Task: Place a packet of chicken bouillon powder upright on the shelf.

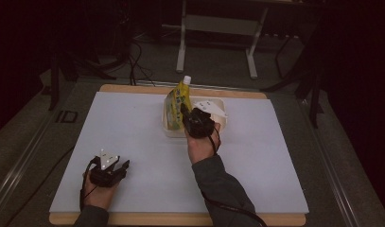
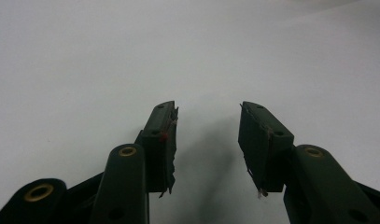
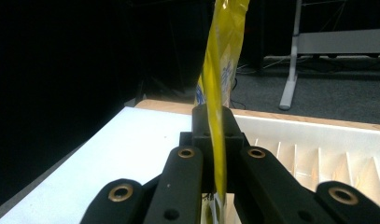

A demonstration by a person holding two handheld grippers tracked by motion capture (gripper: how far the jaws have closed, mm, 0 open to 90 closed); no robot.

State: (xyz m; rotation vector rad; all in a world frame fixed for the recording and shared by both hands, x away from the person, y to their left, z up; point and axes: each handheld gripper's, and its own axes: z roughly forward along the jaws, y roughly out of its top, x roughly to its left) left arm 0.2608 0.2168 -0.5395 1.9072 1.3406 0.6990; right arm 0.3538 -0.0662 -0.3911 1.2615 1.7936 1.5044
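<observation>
A yellow pouch [image 1: 177, 103] with a white cap stands upright at the left end of a white ribbed tray [image 1: 221, 102] at the table's far middle. My right gripper [image 1: 186, 114] is shut on the pouch's near edge. In the right gripper view the yellow pouch [image 3: 218, 70] rises thin and edge-on from between the closed jaws of the right gripper [image 3: 214, 140], with the tray [image 3: 318, 149] to the right. My left gripper [image 1: 118, 166] rests at the near left of the table, open. In the left gripper view the left gripper [image 2: 206, 140] holds nothing between its jaws.
A white sheet [image 1: 133, 137] covers the wooden table top [image 1: 180, 218]. Beyond the table stands a metal frame [image 1: 214, 28] with legs on a grey floor, and cables [image 1: 135, 66] lie at the far left. The surroundings are dark.
</observation>
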